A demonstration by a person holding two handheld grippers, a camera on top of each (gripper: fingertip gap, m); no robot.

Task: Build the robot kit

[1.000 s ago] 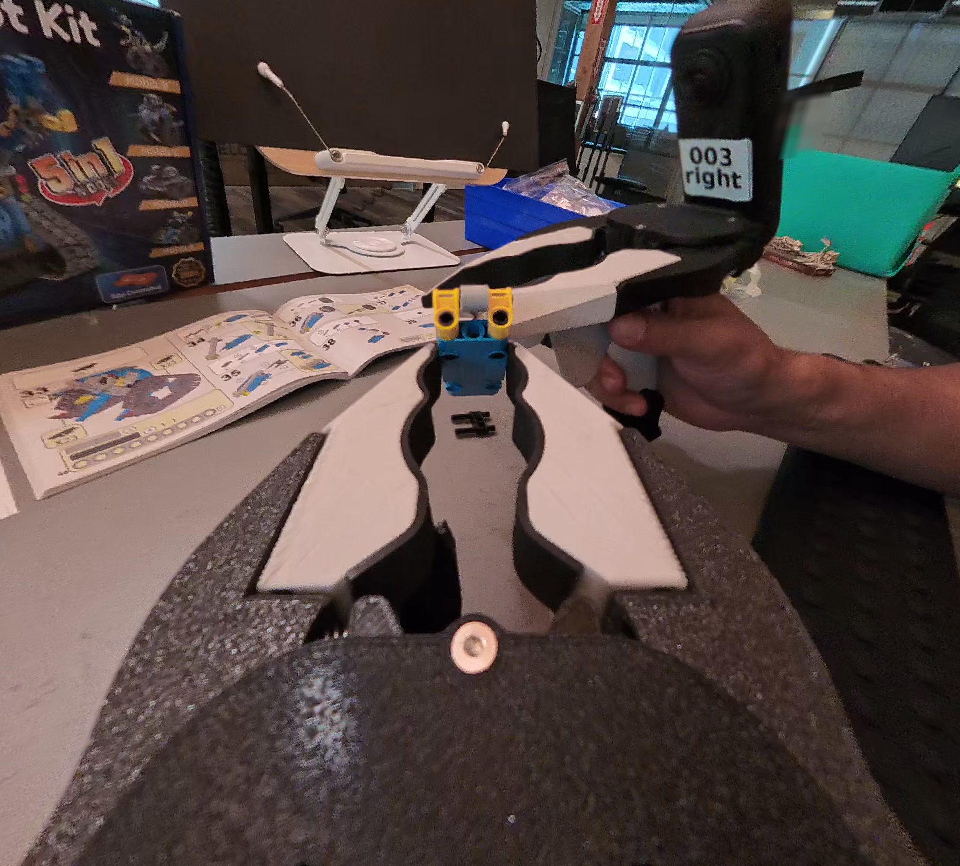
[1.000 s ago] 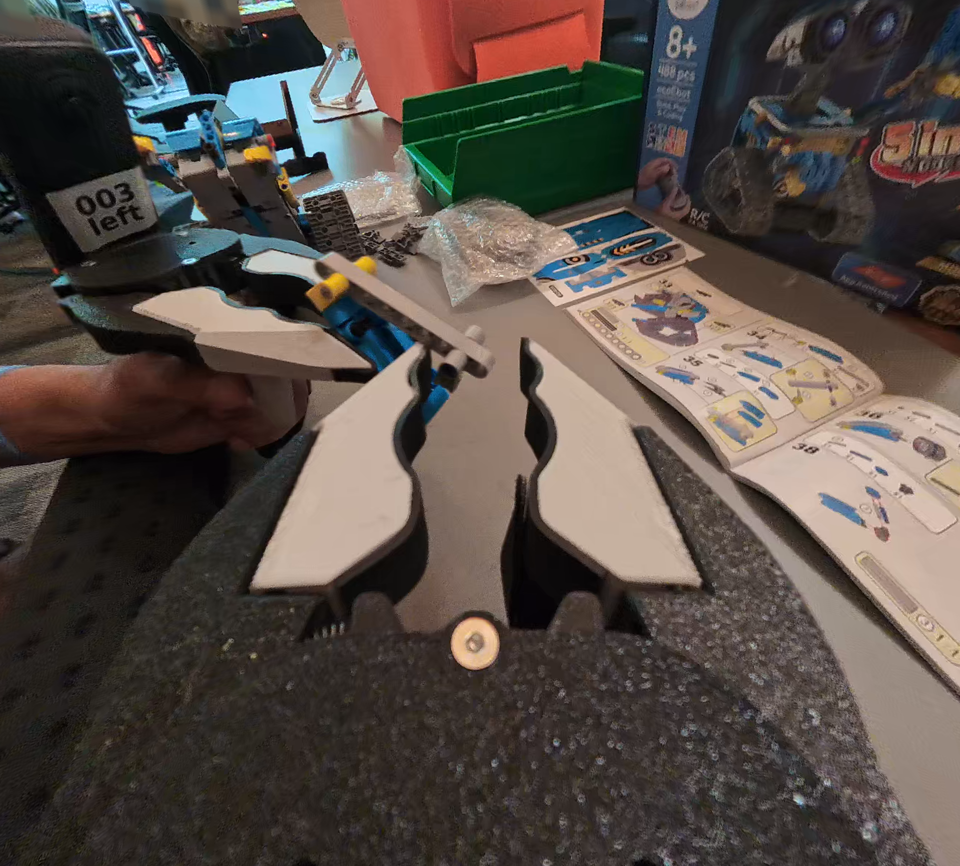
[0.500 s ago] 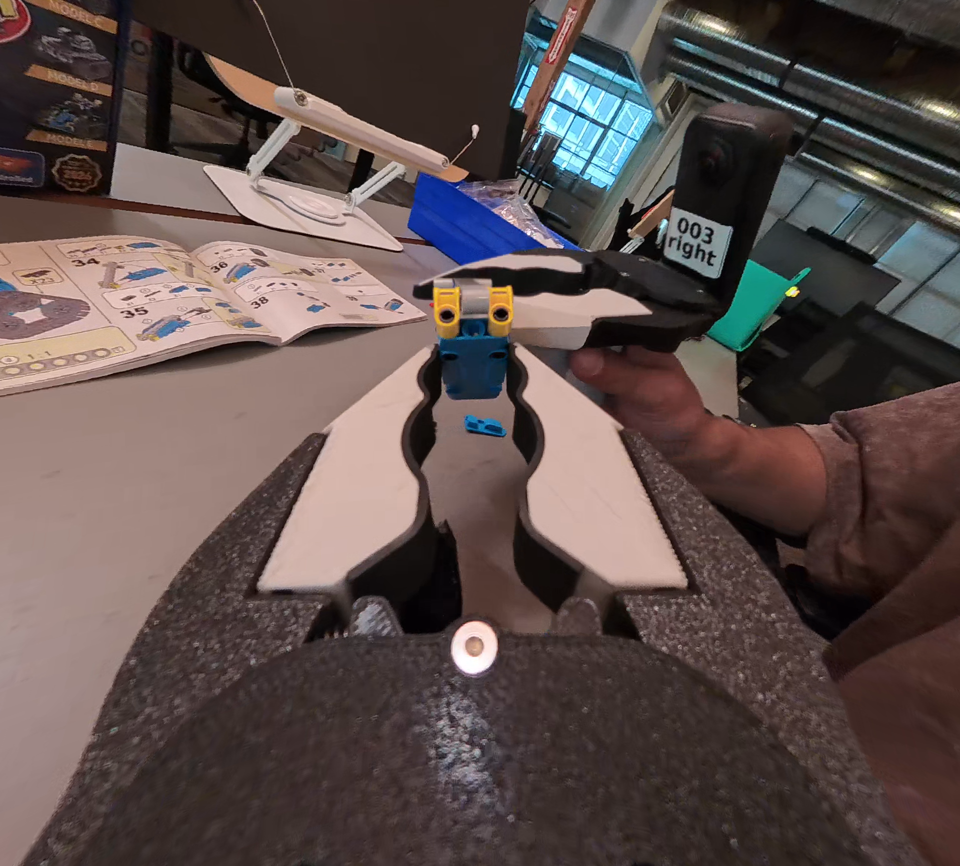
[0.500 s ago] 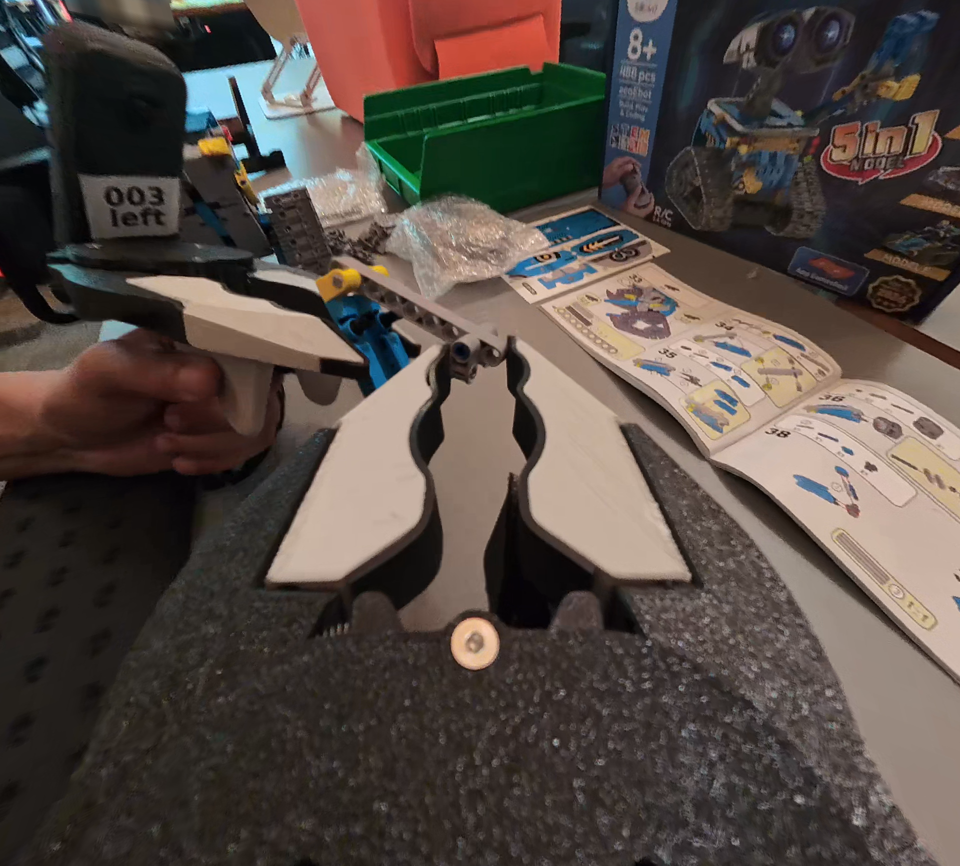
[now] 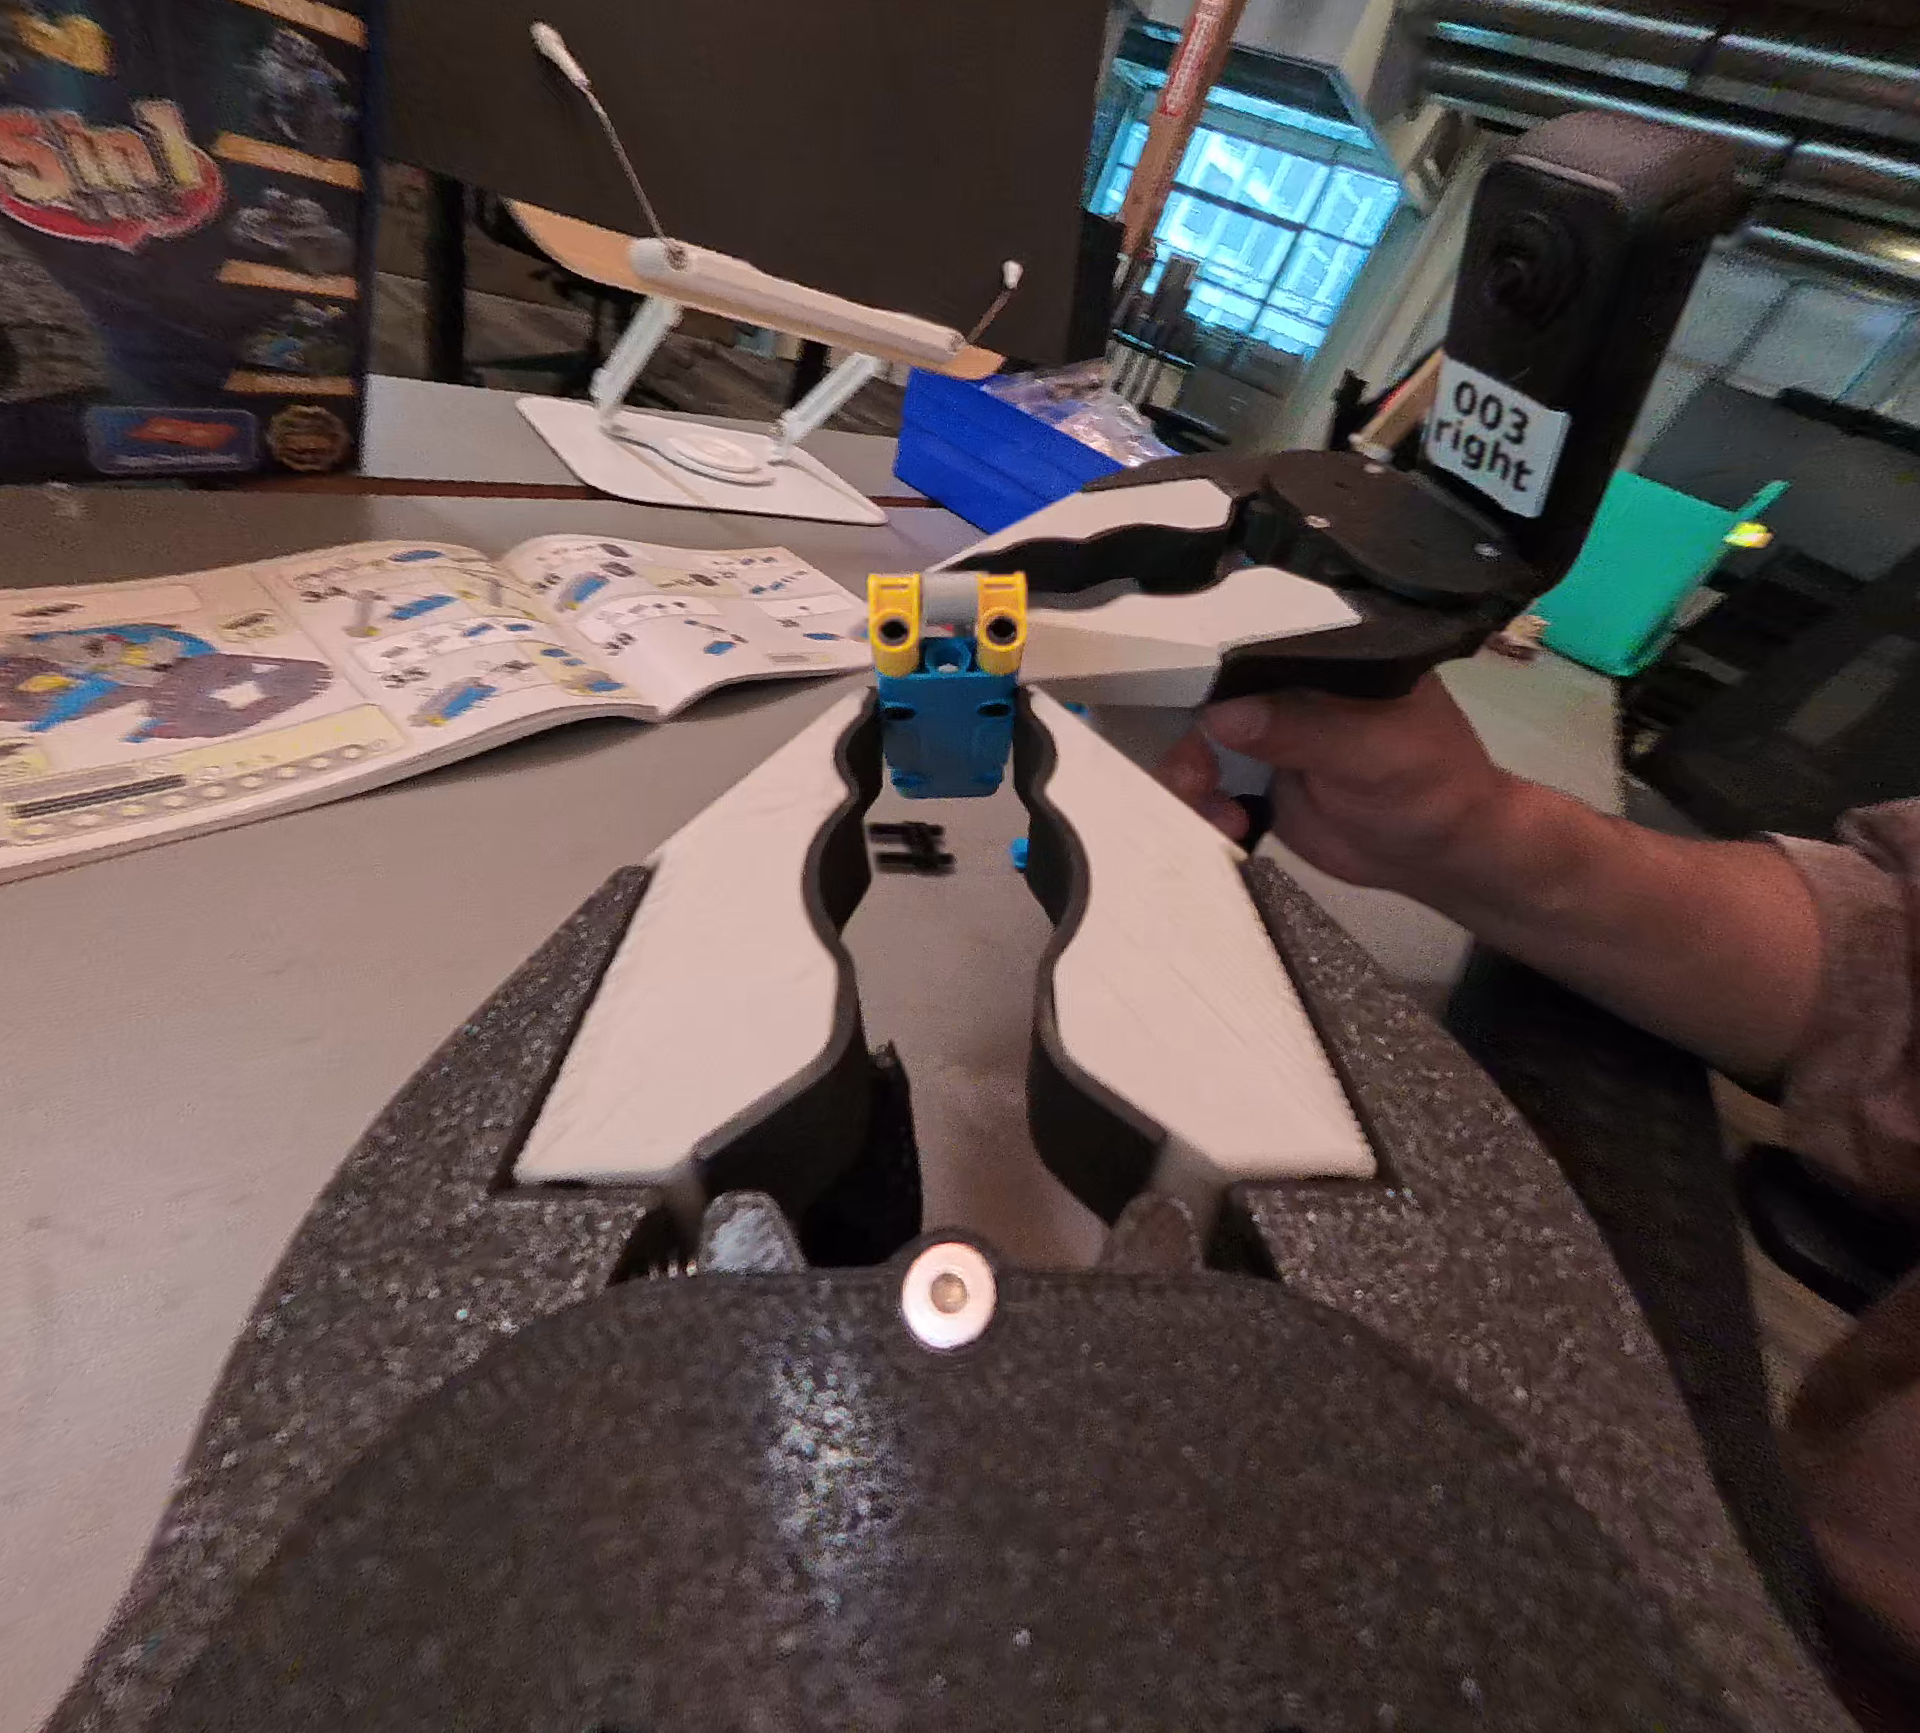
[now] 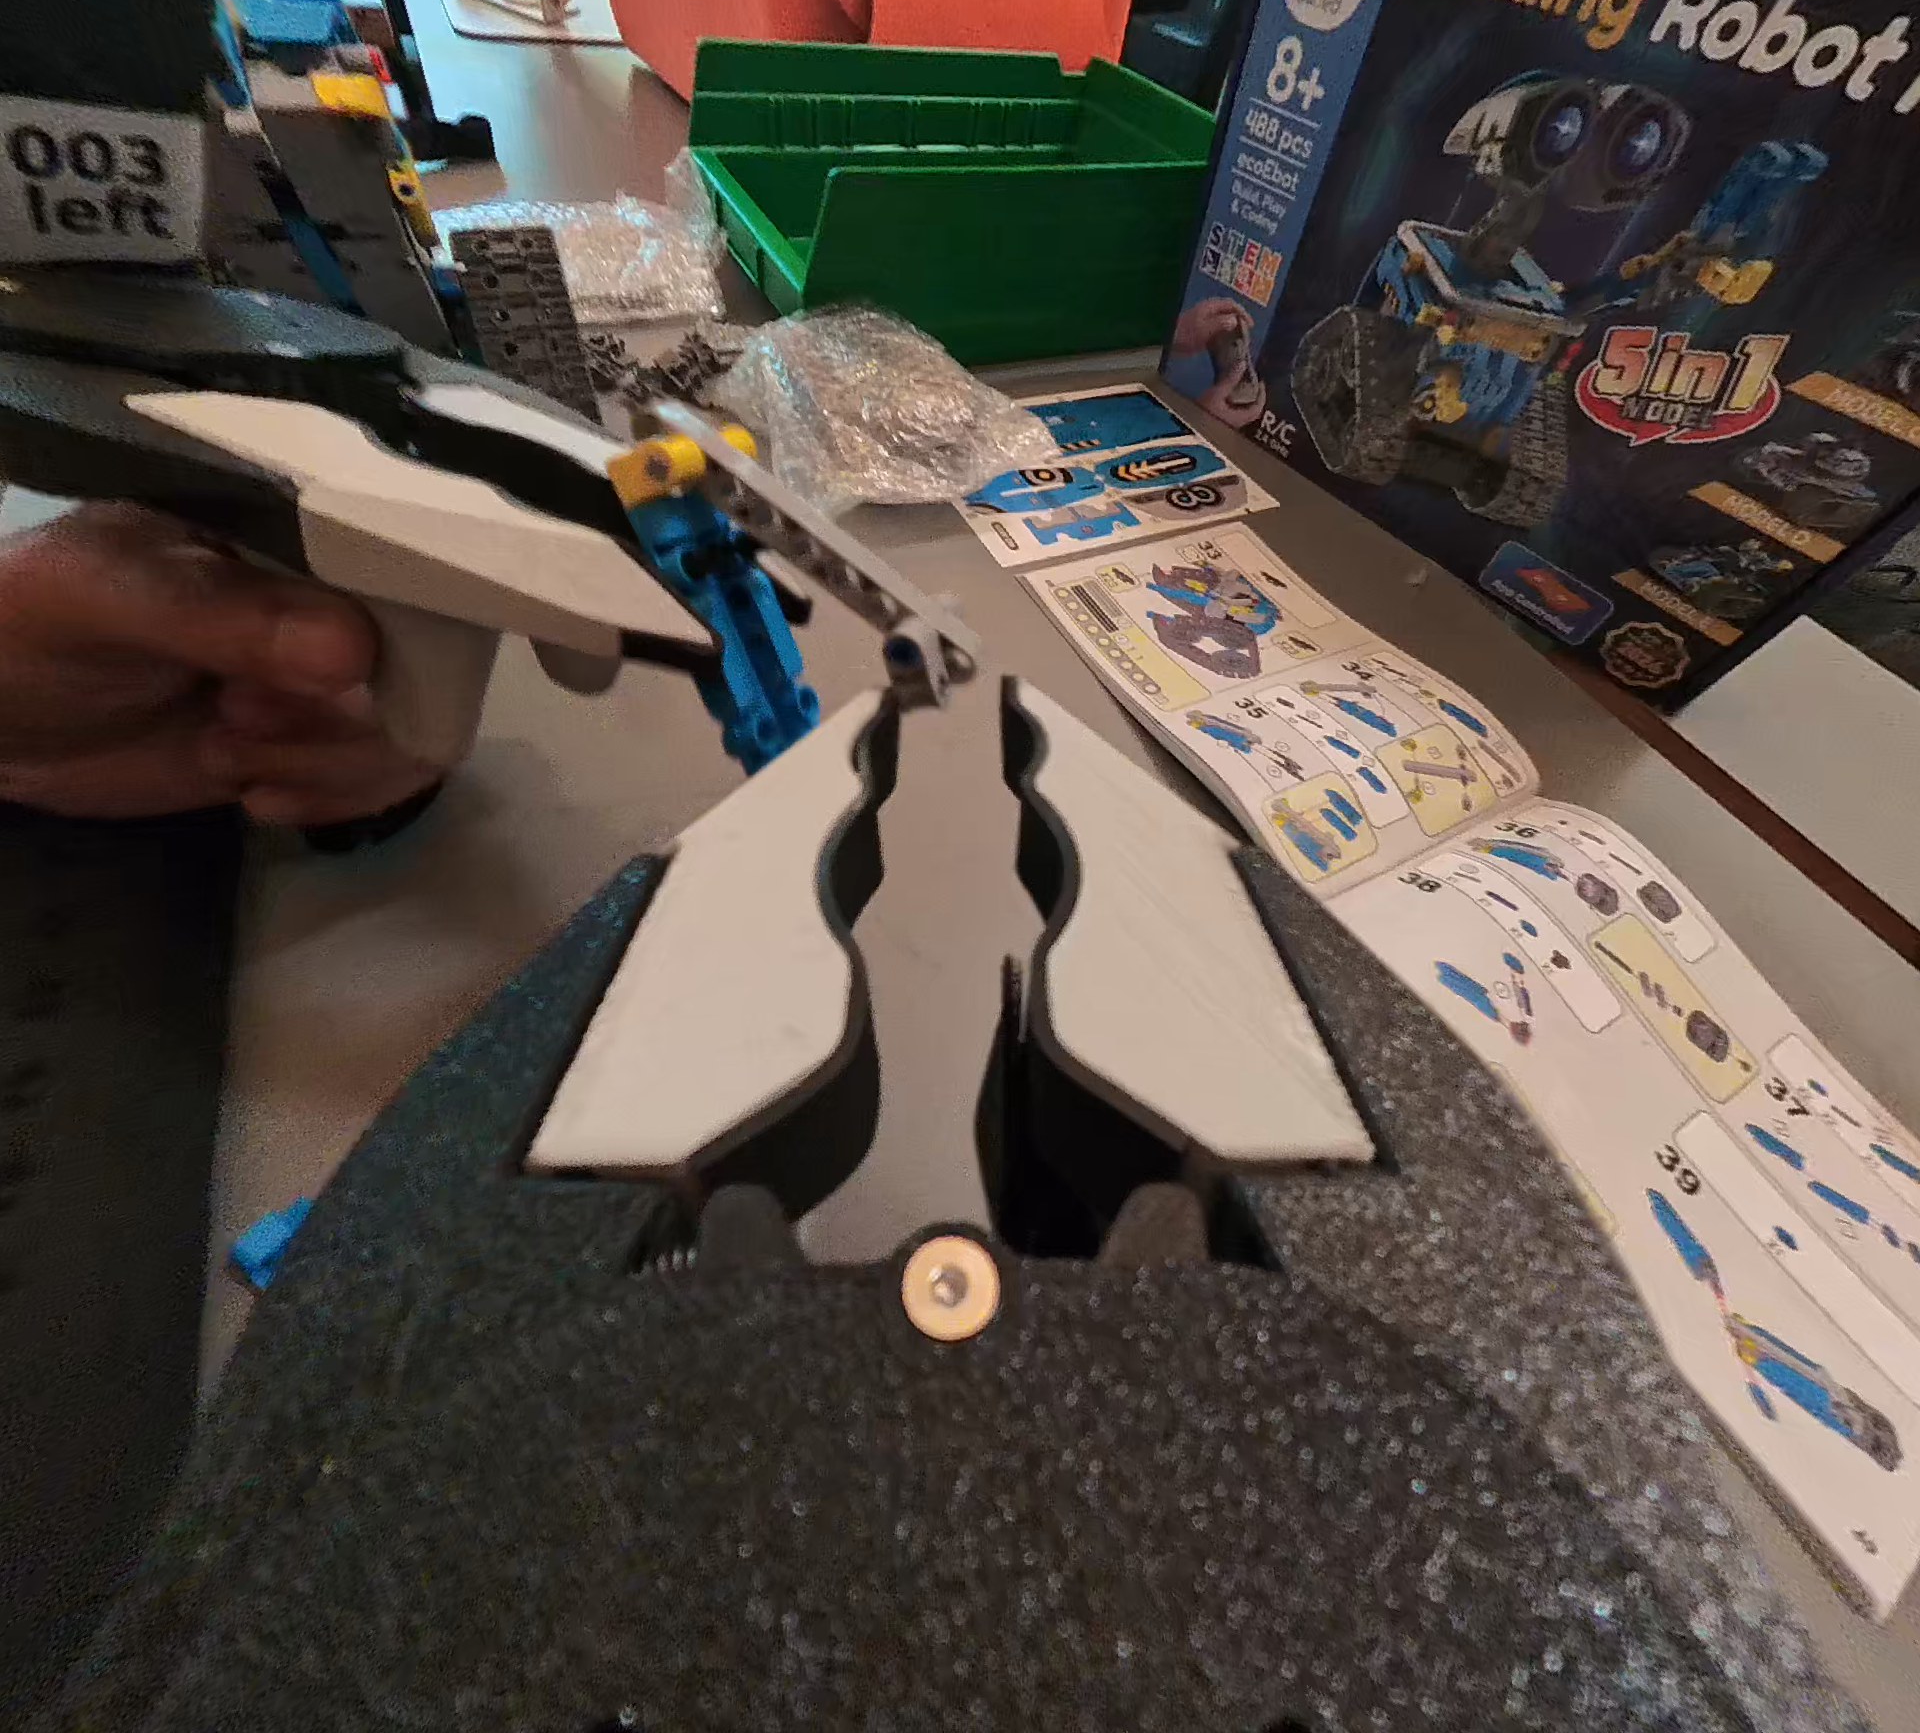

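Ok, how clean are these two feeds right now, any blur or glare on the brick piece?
Left wrist view: blue and yellow brick assembly is fairly sharp between the left hand-held gripper tips; the booklet is smeared, and the window glares. Right wrist view: motion blur on the assembly's grey beam and the hand; wide-angle bending at the edges.

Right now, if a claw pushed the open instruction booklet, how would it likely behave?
The instruction booklet looks thin and floppy: its pages bow at the fold, so a push would probably buckle them before it slides. Lying open on the smooth table, it seems light and hard to pinch flat.
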